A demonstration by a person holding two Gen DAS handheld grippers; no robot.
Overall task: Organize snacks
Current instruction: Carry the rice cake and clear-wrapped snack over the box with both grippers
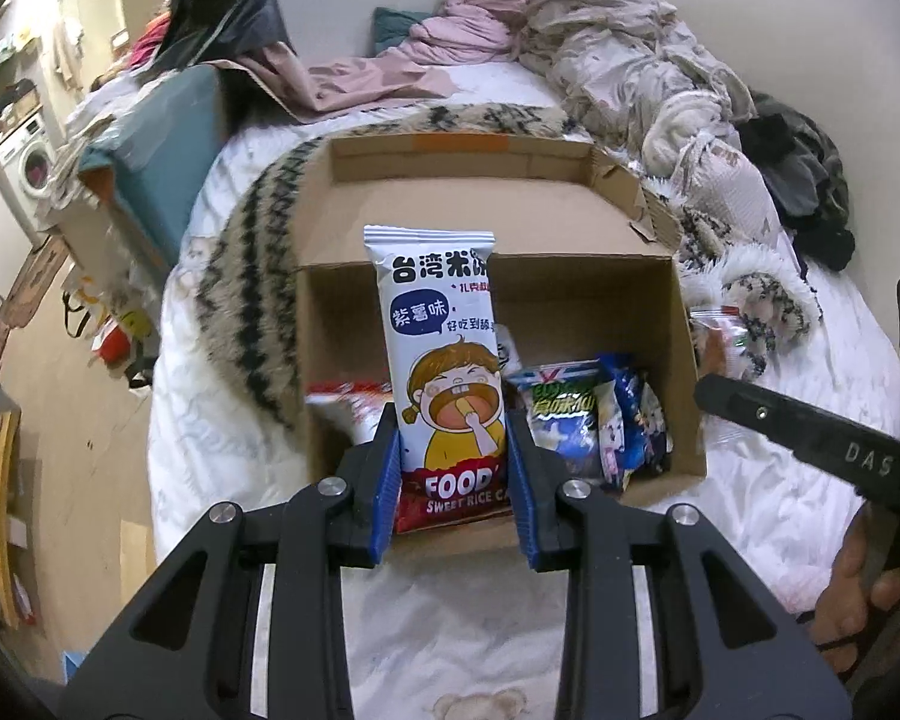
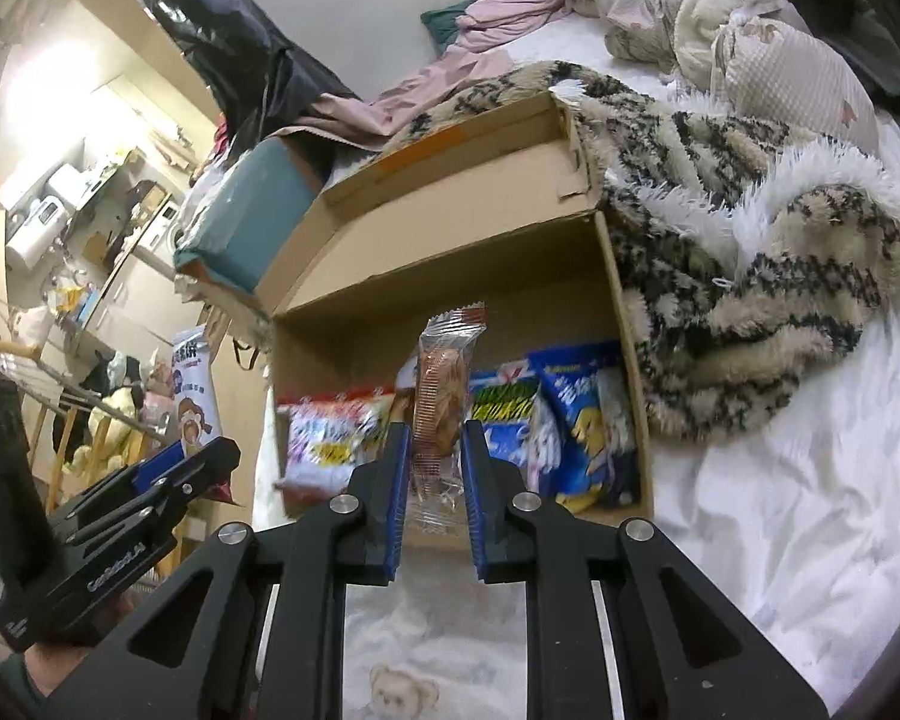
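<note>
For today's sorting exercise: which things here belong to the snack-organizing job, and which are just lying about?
Belongs to the job:
- rice cake packet in the left gripper
- clear-wrapped snack in the right gripper
- cardboard box
- snack bags in the box

Just lying about:
- striped furry blanket
- pink clothing
- teal box

1. Rice cake packet (image 1: 444, 372): white wrapper, cartoon child, red base; upright, gripped low in my left claw (image 1: 455, 420).
2. Clear-wrapped pastry (image 2: 444, 408): brown, slim, upright, pinched in my right claw (image 2: 437, 438).
3. Cardboard box (image 2: 624, 360): open on the bed; blue, green and red snack bags (image 2: 576, 420) stand inside.
</note>
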